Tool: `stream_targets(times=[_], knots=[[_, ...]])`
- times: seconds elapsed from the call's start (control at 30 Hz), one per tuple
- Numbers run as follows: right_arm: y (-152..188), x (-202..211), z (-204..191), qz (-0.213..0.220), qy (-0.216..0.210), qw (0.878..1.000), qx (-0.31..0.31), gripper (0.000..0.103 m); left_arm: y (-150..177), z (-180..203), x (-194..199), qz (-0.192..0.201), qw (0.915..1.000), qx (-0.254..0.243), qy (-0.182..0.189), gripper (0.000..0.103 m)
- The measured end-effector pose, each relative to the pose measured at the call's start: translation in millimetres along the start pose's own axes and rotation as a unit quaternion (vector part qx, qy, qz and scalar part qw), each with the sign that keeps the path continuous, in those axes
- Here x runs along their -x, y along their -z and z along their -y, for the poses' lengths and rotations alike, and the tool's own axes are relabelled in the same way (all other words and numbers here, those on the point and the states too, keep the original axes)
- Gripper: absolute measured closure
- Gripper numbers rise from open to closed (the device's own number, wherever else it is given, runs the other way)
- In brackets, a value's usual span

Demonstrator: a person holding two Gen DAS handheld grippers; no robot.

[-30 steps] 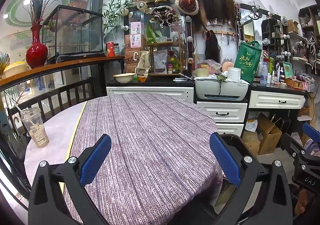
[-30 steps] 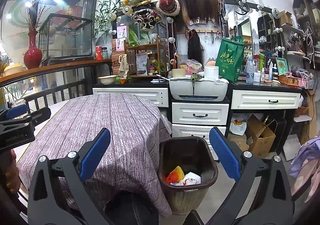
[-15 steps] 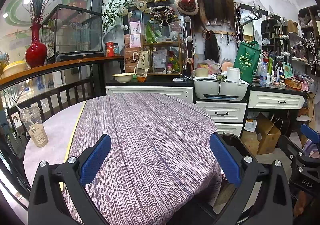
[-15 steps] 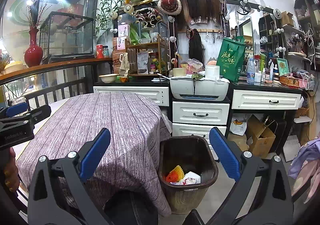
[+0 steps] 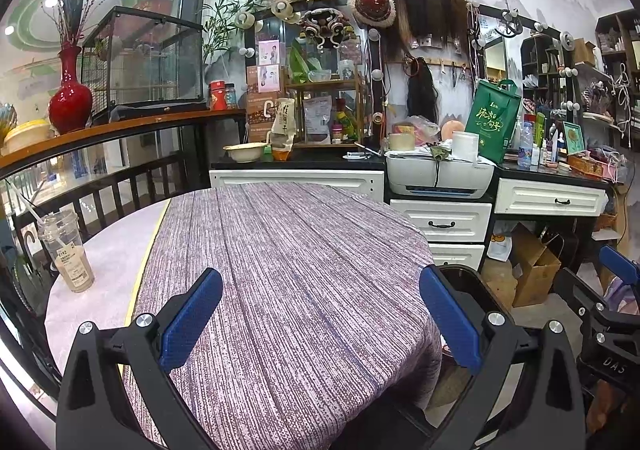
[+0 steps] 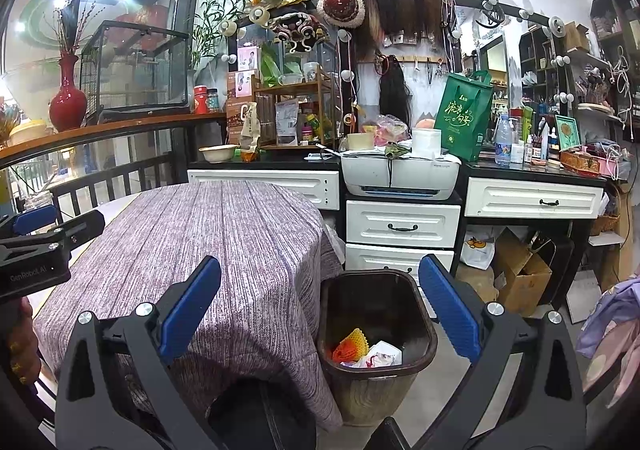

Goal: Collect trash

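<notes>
A brown trash bin [image 6: 376,366] stands on the floor at the table's right end; it holds an orange foam net [image 6: 351,344] and crumpled white paper [image 6: 378,356]. Its rim shows in the left wrist view [image 5: 476,282]. A plastic cup with a straw [image 5: 66,250] stands on the table's left side. My left gripper [image 5: 320,324] is open and empty above the purple striped tablecloth [image 5: 296,270]. My right gripper [image 6: 320,316] is open and empty, above the table's end and the bin. The left gripper also shows in the right wrist view [image 6: 40,238].
White drawers [image 6: 400,226] with a printer [image 6: 400,174] and a cluttered counter stand behind the table. Cardboard boxes [image 6: 520,278] sit on the floor under the counter. A railing with a red vase [image 5: 70,94] runs along the left.
Both grippers have shifted only slightly; the views have barely changed. Both stay open and empty.
</notes>
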State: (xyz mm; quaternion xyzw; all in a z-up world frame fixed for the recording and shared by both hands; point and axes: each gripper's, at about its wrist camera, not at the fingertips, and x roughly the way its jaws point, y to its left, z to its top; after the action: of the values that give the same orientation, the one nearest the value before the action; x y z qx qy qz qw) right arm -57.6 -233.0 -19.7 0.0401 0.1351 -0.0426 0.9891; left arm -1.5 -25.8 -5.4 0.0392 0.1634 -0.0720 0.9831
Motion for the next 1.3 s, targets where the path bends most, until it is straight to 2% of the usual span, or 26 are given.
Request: stream_targets(times=[1.0, 1.17, 1.3], knots=[[2.5, -2.6, 1.0, -0.006, -0.004, 1.000, 0.001, 0.006, -0.8, 1.4, 0.2, -0.002, 1.0000, 0.000, 0.000, 0.005], [3.0, -4.3, 1.4, -0.007, -0.004, 1.000, 0.002, 0.006, 8.2, 4.0, -3.2, -0.023, 0.9997, 0.005, 0.011, 0.005], [3.2, -4.5, 1.6, -0.007, -0.004, 1.000, 0.002, 0.006, 14.9, 6.2, 0.2, -0.022, 0.9997, 0.004, 0.006, 0.005]])
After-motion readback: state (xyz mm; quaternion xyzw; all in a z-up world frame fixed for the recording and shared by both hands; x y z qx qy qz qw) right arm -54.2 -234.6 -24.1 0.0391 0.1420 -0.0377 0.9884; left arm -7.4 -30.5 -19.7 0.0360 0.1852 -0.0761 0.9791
